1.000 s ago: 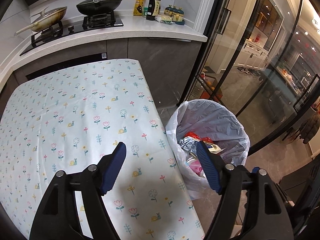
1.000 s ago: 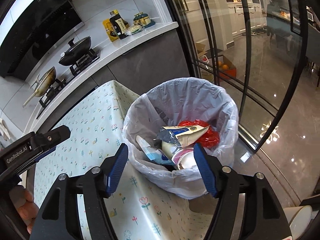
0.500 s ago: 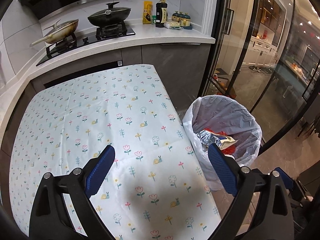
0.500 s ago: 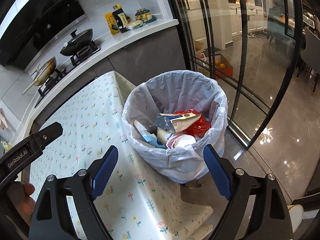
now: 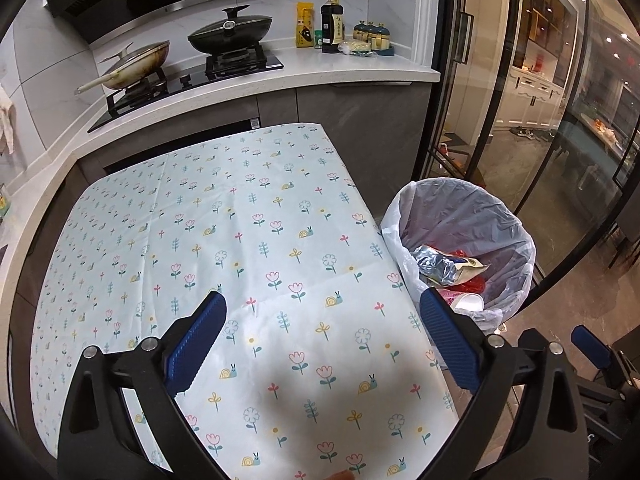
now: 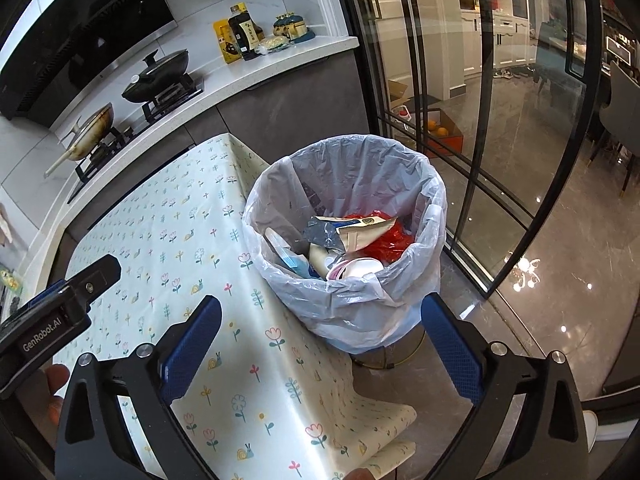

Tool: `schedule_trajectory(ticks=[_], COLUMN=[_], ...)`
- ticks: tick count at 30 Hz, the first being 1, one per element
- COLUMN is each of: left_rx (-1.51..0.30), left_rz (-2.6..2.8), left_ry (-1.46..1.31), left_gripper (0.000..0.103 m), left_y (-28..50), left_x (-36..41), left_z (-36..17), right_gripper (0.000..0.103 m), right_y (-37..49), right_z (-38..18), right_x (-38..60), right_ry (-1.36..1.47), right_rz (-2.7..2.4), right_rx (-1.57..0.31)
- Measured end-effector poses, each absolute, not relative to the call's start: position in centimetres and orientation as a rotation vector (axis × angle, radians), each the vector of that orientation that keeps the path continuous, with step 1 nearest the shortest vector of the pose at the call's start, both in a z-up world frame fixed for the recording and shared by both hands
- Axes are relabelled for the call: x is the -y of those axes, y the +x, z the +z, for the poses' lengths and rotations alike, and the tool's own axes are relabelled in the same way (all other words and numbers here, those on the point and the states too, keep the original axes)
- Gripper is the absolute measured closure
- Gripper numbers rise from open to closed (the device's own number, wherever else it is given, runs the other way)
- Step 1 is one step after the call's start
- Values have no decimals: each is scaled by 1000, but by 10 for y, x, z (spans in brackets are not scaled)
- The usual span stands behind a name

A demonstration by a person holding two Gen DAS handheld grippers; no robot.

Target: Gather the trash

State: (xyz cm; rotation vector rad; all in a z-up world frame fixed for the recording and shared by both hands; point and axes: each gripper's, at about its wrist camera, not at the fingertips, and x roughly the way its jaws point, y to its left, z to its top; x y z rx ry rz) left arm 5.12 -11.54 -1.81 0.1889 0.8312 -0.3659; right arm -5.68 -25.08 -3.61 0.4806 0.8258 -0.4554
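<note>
A trash bin [image 5: 476, 208] with a pale plastic liner stands on the floor by the table's right edge, and the right wrist view shows its liner wall [image 6: 352, 176]. Inside lie a silver foil packet [image 5: 436, 266], a beige pouch [image 6: 364, 230], a red wrapper [image 6: 380, 242] and a white paper cup [image 5: 470, 302]. My left gripper [image 5: 323, 298] hangs over the flowered tablecloth [image 5: 240, 240], its jaws opening with nothing between them. My right gripper [image 6: 320, 303] hovers at the table's corner, short of the bin. Its jaws are opening and hold nothing.
Behind the table runs a white counter [image 5: 340, 76] with a hob, a wok [image 5: 136, 64], a lidded black pan [image 5: 230, 34] and bottles [image 5: 332, 24]. Black-framed glass doors [image 6: 480, 120] stand to the right of the bin. The left gripper's body [image 6: 60, 312] shows at the left of the right wrist view.
Both grippers drew back from the bin and their jaws spread wider. The left one swung from the bin's edge to above the tablecloth.
</note>
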Motion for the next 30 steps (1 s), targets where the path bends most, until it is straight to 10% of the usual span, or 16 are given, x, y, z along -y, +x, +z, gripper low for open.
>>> schedule_trajectory(ticks=[30], left_rx=[-855], left_rz=[-319], left_ry=[237], left_gripper=[10], left_y=[36], left_x=[113], left_z=[-38], right_gripper=[6], right_y=[-62], right_z=[-41], right_x=[237], right_ry=[380], right_rz=[-444], right_rx=[-876])
